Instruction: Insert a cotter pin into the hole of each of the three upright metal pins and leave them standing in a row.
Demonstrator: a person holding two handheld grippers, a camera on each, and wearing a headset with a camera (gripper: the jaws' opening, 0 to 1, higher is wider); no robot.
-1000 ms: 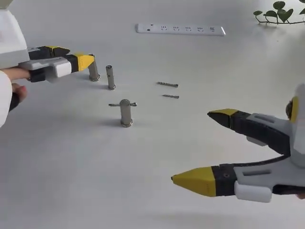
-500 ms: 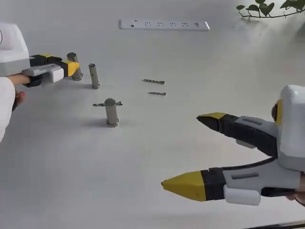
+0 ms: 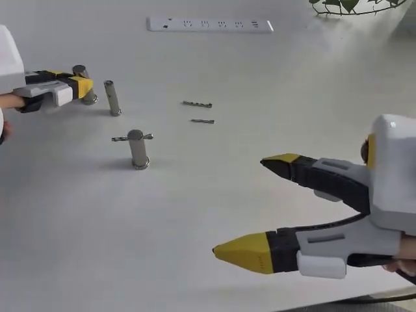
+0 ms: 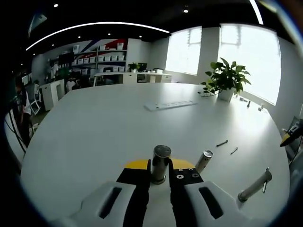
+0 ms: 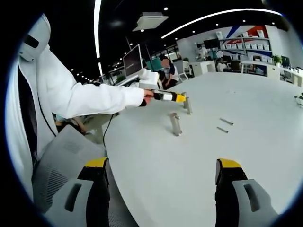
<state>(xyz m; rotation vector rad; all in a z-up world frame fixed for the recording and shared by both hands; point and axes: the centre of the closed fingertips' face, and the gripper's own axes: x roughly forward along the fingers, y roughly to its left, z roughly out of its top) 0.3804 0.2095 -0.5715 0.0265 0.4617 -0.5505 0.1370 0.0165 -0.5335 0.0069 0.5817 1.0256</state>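
Three upright metal pins stand at the table's left. My left gripper point(image 3: 81, 86) is shut on the leftmost pin point(image 3: 82, 70), which shows between its jaws as the held pin point(image 4: 160, 163). A bare middle pin point(image 3: 112, 97) stands just right of it. The nearest pin point(image 3: 137, 148) has a cotter pin point(image 3: 132, 137) through its head. Two loose cotter pins point(image 3: 197, 104) point(image 3: 203, 121) lie further right. My right gripper point(image 3: 239, 206) hovers open at the lower right, nothing between its fingers, well away from the pins.
A white power strip point(image 3: 208, 25) lies at the table's far edge, with a potted plant point(image 3: 344, 5) at the far right. In the right gripper view, a white sleeve point(image 5: 94, 97) reaches in from the left, holding the left gripper point(image 5: 170, 97).
The head camera has swung, shifting everything left. The left gripper stays at the leftmost pin, whose top now shows above the jaws. The right gripper remains open.
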